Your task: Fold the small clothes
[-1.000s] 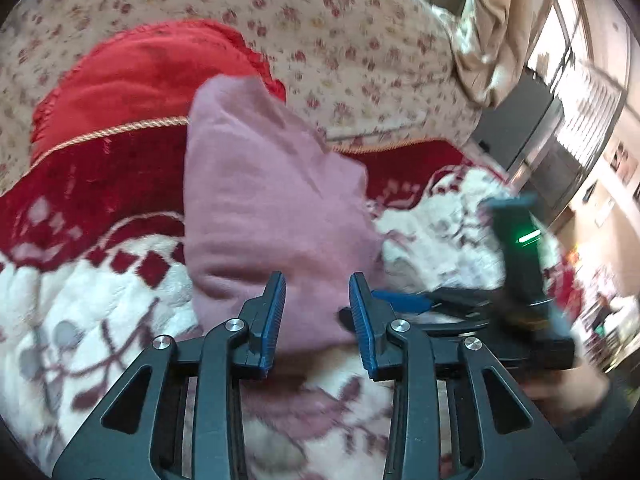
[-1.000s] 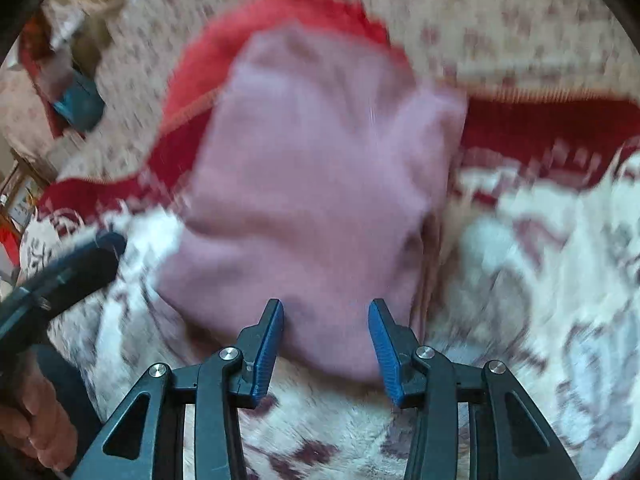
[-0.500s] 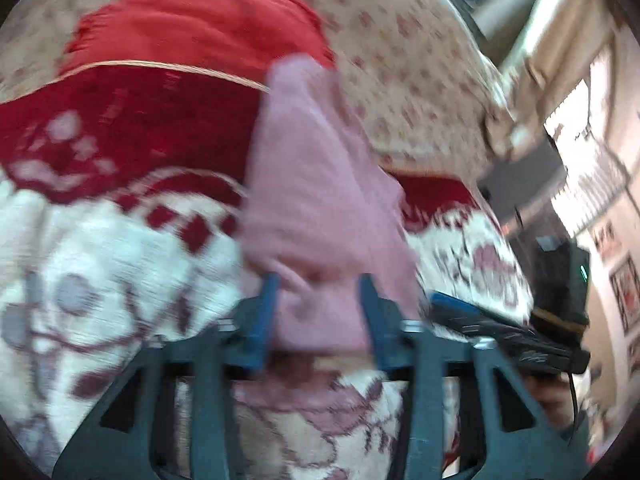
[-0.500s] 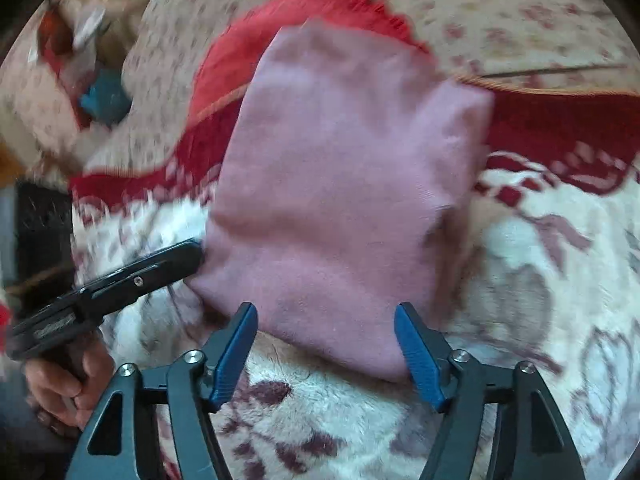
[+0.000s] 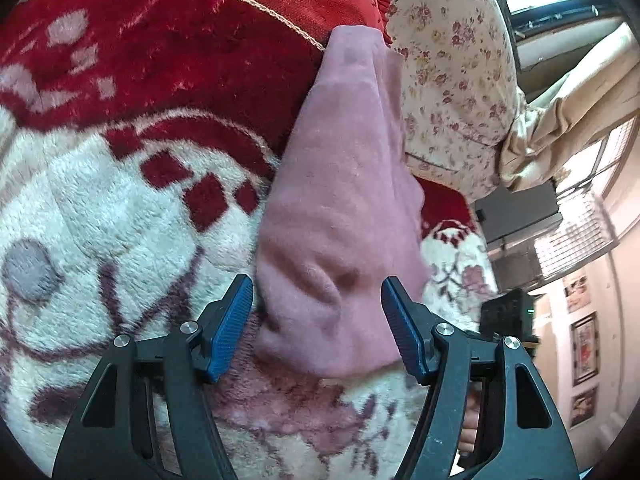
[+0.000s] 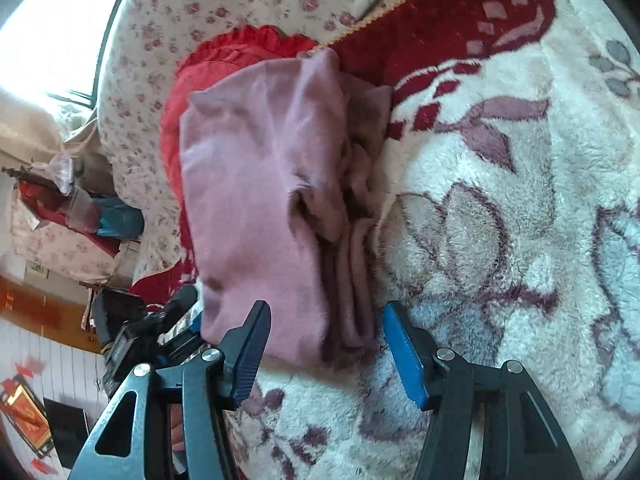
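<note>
Pink knit garment (image 5: 344, 216), folded narrow, lay on fleece blanket (image 5: 100, 208), far end against red cushion (image 5: 224, 20). Left gripper (image 5: 316, 330): jaws just widened, straddling near hem, unpinched. Right gripper (image 6: 326, 346): jaws just narrowed, pads clear. Advised: pinch both hem corners squarely, lift evenly.

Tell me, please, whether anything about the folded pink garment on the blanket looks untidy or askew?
Yes. In the right wrist view the pink garment lies folded on the fleece blanket, but its right side is bunched into loose, uneven layers rather than one clean edge. Its far end rests partly on the red cushion.
</note>
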{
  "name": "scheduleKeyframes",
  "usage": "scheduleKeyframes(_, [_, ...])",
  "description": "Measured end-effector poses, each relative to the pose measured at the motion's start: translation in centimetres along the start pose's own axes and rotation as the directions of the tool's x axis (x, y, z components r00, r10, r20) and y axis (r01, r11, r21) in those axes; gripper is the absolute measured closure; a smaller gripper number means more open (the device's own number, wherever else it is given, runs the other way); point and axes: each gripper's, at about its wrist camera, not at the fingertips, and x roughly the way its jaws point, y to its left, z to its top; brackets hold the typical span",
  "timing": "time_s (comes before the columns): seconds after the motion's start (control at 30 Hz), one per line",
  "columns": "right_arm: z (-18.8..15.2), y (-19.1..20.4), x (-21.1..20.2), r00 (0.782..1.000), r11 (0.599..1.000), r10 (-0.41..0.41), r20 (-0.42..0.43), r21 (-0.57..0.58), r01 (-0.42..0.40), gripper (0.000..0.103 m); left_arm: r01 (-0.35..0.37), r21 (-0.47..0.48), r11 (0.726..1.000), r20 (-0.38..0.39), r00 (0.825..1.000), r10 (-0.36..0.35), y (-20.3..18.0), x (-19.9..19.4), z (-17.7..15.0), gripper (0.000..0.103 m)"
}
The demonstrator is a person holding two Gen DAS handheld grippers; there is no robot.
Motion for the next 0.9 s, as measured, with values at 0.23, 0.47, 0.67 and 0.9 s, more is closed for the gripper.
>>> scheduleKeyframes(0.23, [0.1, -0.3, 0.8, 0.991, 0.992, 0.126, -0.046, 0.004, -0.126, 0.050, 0.012, 0.045, 0.999, -0.023, 1.000, -0.011, -0.6, 0.5, -0.7, 0.037])
scheduleKeyframes(0.47, [-0.2, -1.3, 0.4, 0.991, 0.991, 0.134, -0.027, 0.004, -0.134, 0.078, -0.086, 0.116, 0.990, 0.002, 0.996, 0.086, -1.2, 1.4, -1.0, 0.071])
scheduleKeyframes(0.67, [-0.8, -1.1, 1.0, 0.995, 0.996, 0.090, -0.030, -0.009, -0.091, 0.078, -0.098, 0.158, 0.983, 0.021, 0.995, 0.096, -1.6, 1.1, -1.7, 0.083])
scheduleKeyframes(0.9, [-1.7, 0.9, -0.7, 0.996, 0.996, 0.090, -0.001, -0.014, -0.090, 0.091, -0.114, 0.225, 0.968, 0.043, 0.993, 0.107, -4.0, -2.6, -3.4, 0.086])
